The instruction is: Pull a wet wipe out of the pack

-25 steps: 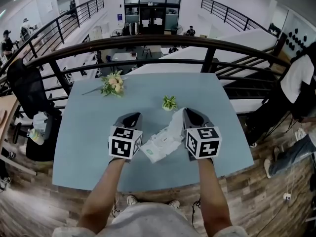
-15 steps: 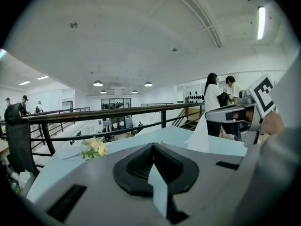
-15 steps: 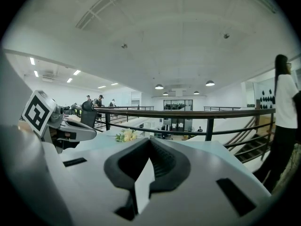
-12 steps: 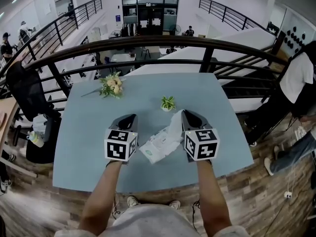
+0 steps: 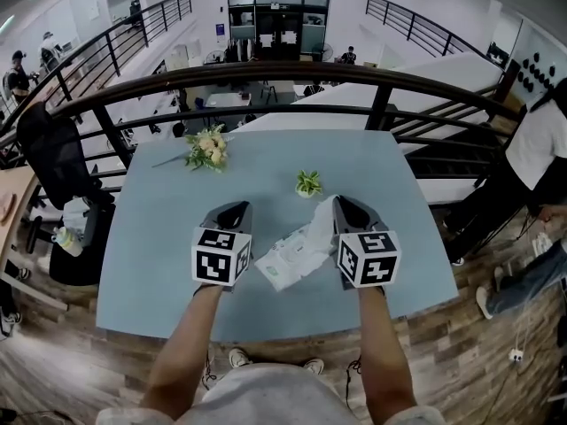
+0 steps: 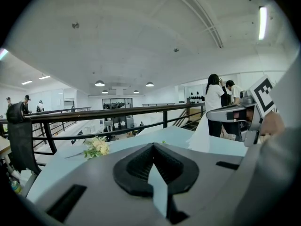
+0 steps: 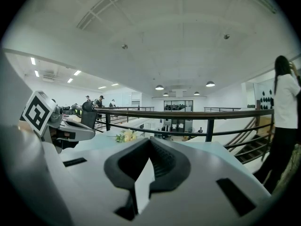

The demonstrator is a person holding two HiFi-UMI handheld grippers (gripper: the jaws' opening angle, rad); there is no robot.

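The pack [image 5: 285,264] lies on the table [image 5: 168,264] between the grippers. The left gripper [image 5: 236,211] hovers beside it, jaws pressed together and empty. The right gripper [image 5: 342,205] pinches the wipe [image 5: 317,227] that trails from the pack. Pull steadily up and away, and pin the pack if it lifts.

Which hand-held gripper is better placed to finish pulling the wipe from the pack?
Right. The right hand-held gripper is shut on the wet wipe, which stretches up from the pack. The left hand-held gripper is shut and empty, beside the pack.
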